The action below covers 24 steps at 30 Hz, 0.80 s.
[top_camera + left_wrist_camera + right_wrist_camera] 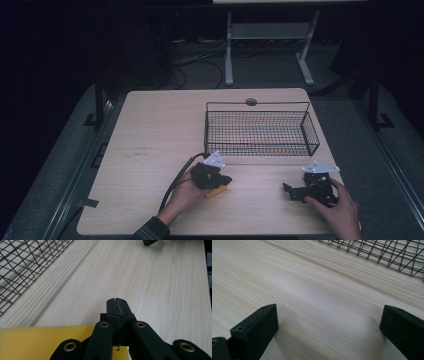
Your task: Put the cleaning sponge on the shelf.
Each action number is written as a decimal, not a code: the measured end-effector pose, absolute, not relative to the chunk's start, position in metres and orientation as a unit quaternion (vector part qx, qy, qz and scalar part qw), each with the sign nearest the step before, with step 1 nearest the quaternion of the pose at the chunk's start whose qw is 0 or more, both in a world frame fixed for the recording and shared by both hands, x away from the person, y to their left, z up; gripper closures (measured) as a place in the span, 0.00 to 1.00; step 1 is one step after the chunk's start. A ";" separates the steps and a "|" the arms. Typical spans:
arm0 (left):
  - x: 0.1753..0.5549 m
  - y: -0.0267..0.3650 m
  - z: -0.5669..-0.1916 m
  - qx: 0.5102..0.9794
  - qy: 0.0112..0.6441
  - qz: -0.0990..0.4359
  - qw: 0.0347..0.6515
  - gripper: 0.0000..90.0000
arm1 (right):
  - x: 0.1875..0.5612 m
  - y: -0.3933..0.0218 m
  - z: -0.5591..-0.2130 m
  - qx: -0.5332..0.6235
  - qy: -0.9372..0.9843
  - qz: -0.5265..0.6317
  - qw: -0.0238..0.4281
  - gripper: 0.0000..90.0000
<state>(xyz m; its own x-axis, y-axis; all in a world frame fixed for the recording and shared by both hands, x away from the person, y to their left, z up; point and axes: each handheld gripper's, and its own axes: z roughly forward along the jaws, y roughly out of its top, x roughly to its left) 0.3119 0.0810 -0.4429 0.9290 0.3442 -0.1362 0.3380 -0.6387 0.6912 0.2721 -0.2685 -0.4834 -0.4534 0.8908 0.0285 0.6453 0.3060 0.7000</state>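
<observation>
Left gripper (212, 176) jaws pressed together on nothing, resting over flat yellow foam block (217, 191) on pale wooden table (150, 150). Right gripper (295, 191) jaws wide apart, holding nothing. Black wire basket (261, 131) far right, apparently empty. Block not yet grasped; likely basket transfer remaining.

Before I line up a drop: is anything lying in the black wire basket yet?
No. In the high view the black wire basket holds nothing, and the yellow flat block lies on the light wooden table under the left gripper.
</observation>
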 end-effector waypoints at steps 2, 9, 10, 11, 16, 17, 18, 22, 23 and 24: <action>0.311 0.083 -0.443 0.904 0.192 0.004 0.383 1.00 | 0.272 -0.268 -0.483 0.488 0.786 0.329 0.186 0.01; 0.305 0.097 -0.442 0.904 0.198 0.004 0.379 1.00 | 0.272 -0.268 -0.483 0.488 0.786 0.329 0.186 0.01; 0.304 0.099 -0.441 0.904 0.199 0.006 0.378 1.00 | 0.272 -0.268 -0.483 0.488 0.786 0.329 0.187 0.01; 0.303 0.101 -0.440 0.904 0.201 0.006 0.377 1.00 | 0.272 -0.268 -0.483 0.489 0.786 0.329 0.186 0.01; 0.299 0.110 -0.439 0.904 0.207 0.009 0.374 1.00 | 0.272 -0.268 -0.483 0.488 0.786 0.329 0.186 0.01; 0.298 0.111 -0.439 0.906 0.205 0.010 0.371 1.00 | 0.272 -0.268 -0.483 0.488 0.786 0.329 0.186 0.01; 0.298 0.112 -0.439 0.905 0.208 0.010 0.372 1.00 | 0.272 -0.268 -0.483 0.488 0.786 0.329 0.186 0.01; 0.295 0.116 -0.438 0.905 0.211 0.012 0.370 1.00 | 0.272 -0.268 -0.483 0.489 0.786 0.329 0.186 0.01; 0.294 0.118 -0.438 0.904 0.213 0.011 0.370 1.00 | 0.272 -0.268 -0.483 0.488 0.786 0.329 0.186 0.01; 0.293 0.119 -0.439 0.904 0.214 0.010 0.370 1.00 | 0.272 -0.268 -0.483 0.488 0.786 0.329 0.186 0.01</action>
